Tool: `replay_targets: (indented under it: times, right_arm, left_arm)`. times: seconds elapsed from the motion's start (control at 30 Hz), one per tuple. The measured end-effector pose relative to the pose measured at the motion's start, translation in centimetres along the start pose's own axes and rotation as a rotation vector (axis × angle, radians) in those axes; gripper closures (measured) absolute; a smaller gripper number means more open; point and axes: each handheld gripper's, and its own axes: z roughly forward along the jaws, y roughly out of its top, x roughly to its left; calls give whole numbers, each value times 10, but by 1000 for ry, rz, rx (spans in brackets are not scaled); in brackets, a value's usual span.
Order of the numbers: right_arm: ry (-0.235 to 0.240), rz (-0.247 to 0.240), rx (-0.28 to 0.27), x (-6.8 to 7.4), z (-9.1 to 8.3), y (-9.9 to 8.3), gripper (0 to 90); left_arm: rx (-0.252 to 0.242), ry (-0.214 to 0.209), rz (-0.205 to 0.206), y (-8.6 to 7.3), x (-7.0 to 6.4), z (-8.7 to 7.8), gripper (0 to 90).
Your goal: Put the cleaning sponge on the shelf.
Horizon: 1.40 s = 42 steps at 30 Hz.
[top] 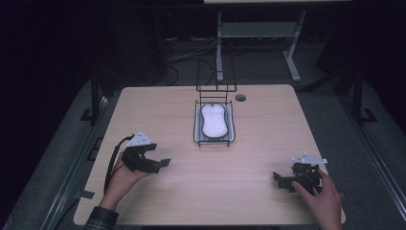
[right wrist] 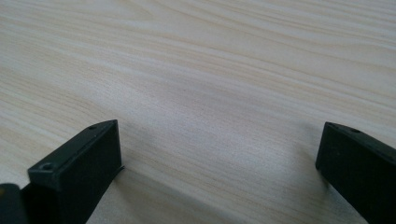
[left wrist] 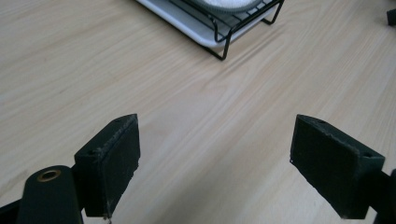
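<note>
Grippers, left and right, we are holding wide open, well short of one rack cradling one white dish.

Left gripper view: wire rack cut off by the top edge, only its near corner and the white tray rim showing. White object on the rack: a sliver; in the high view too small to identify.
</note>
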Motion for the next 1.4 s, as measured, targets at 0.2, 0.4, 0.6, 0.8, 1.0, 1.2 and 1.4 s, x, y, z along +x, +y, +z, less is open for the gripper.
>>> replay_targets:
  times: [0.2, 0.4, 0.6, 0.8, 1.0, 1.2, 1.4]
  right_arm:
    - [0, 0, 0, 0, 0, 0, 0]
    - [0, 0, 0, 0, 0, 0, 0]
    - [0, 0, 0, 0, 0, 0, 0]
    - [0, 0, 0, 0, 0, 0, 0]
    - [0, 2, 0, 0, 0, 0, 0]
    - [0, 2, 0, 0, 0, 0, 0]
    - [0, 1, 0, 0, 0, 0, 0]
  left_arm:
    - [11, 29, 4, -20, -3, -13, 155]
    - [17, 47, -2, -37, -6, -21, 154]
    - [45, 60, -14, -56, -6, -27, 150]
    - [98, 69, -31, -77, -7, -29, 145]
    - [127, 85, -48, -94, -3, -30, 135]
    - [77, 113, -1, -104, -2, -30, 130]
    - [56, 110, 3, -107, -1, -31, 128]
